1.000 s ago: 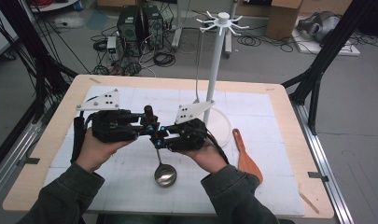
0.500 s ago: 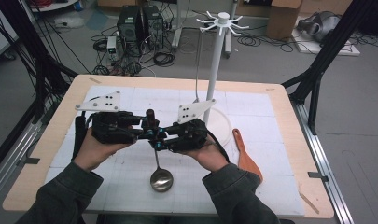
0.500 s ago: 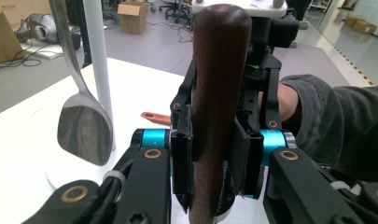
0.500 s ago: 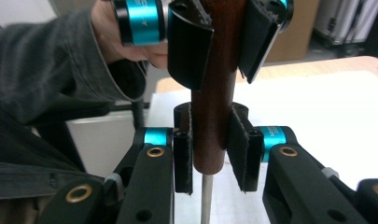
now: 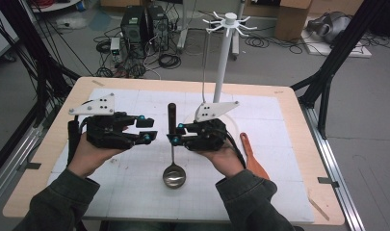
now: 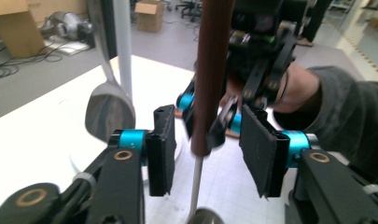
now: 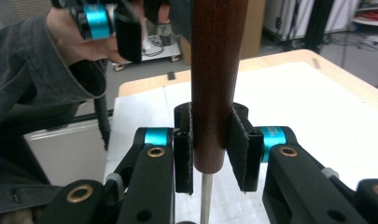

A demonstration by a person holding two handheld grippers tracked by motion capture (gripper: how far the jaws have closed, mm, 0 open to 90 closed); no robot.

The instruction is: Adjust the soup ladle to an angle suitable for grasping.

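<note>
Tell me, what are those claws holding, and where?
The right gripper clamps the ladle by its brown handle's lower end; the left gripper has just opened, holding nothing.

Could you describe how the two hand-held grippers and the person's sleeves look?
Each hand-held gripper, left and right, is black with blue collars at the jaws, flat dark pads and a grey three-cornered plate on top. The sleeves are dark olive-green.

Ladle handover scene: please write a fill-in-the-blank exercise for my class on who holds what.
1. The steel ladle with a dark brown wooden handle is clamped by the ____ gripper.
2. The left gripper has just been opening, and its fingers stand ____ the handle.
3. The ladle's bowl points ____.
4. An orange-brown wooden spatula lies on the ____.

Missing words: right; apart from; down; table
</note>
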